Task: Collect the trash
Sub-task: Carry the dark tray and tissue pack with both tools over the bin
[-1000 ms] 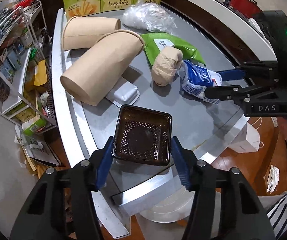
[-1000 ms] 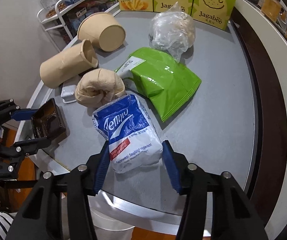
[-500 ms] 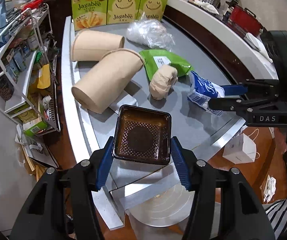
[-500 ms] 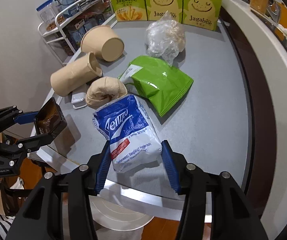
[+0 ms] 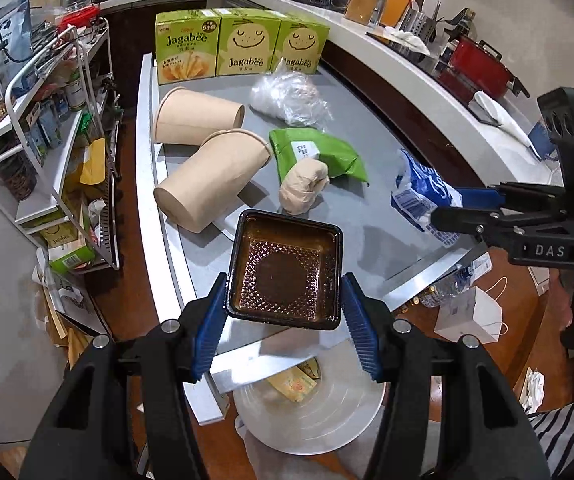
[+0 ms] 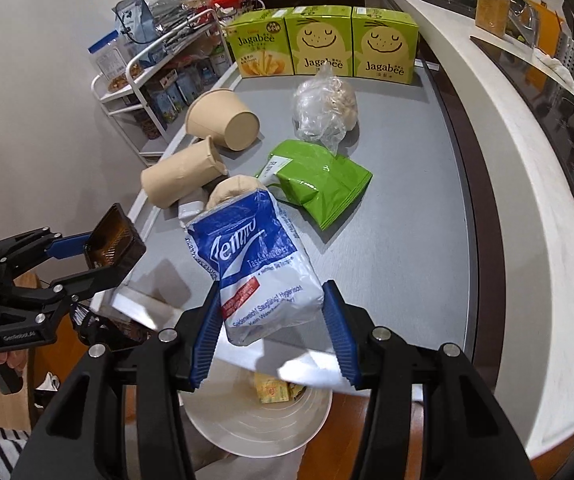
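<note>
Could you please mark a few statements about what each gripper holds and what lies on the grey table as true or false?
1. The left gripper is clamped on a dark square plastic tray. True.
2. The right gripper is empty. False: its pads squeeze a blue and white tissue pack.
3. Both paper cups stand upright. False: the two tan paper cups lie on their sides on the grey table.
4. A white bin sits below the table's near edge, with a yellow wrapper inside. True.
5. The green bag is inside the bin. False: it lies flat on the table.
</note>
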### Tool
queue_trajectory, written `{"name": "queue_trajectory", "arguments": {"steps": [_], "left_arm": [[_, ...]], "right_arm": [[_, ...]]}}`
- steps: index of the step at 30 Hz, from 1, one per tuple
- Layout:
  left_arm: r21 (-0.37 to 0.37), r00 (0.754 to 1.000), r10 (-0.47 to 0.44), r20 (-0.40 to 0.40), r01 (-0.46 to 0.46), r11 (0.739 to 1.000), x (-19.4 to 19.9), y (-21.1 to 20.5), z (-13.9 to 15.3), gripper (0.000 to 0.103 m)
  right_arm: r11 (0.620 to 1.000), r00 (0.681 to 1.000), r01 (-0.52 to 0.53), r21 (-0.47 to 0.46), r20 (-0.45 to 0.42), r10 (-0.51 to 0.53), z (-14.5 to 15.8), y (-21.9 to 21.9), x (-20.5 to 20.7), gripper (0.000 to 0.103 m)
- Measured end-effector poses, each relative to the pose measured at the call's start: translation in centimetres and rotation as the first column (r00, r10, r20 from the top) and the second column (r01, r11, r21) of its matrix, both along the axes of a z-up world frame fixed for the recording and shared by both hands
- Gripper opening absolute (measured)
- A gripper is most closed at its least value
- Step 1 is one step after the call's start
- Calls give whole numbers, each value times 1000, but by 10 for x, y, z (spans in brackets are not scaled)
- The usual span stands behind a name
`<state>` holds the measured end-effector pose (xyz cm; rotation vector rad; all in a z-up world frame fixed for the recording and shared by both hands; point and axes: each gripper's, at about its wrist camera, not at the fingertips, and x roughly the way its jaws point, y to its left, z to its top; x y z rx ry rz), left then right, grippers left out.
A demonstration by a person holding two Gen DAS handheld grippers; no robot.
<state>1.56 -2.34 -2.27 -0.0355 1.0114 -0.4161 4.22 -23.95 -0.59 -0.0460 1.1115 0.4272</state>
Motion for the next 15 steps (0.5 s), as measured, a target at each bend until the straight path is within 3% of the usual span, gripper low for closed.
{"name": "queue_trajectory", "arguments": {"steps": [15], "left_arm": [[8,999,-44,3,44,999,-41,-10,11,56]], "right_arm": [[999,1000,-10,44,-26,12,16,-10,-51,48]]}}
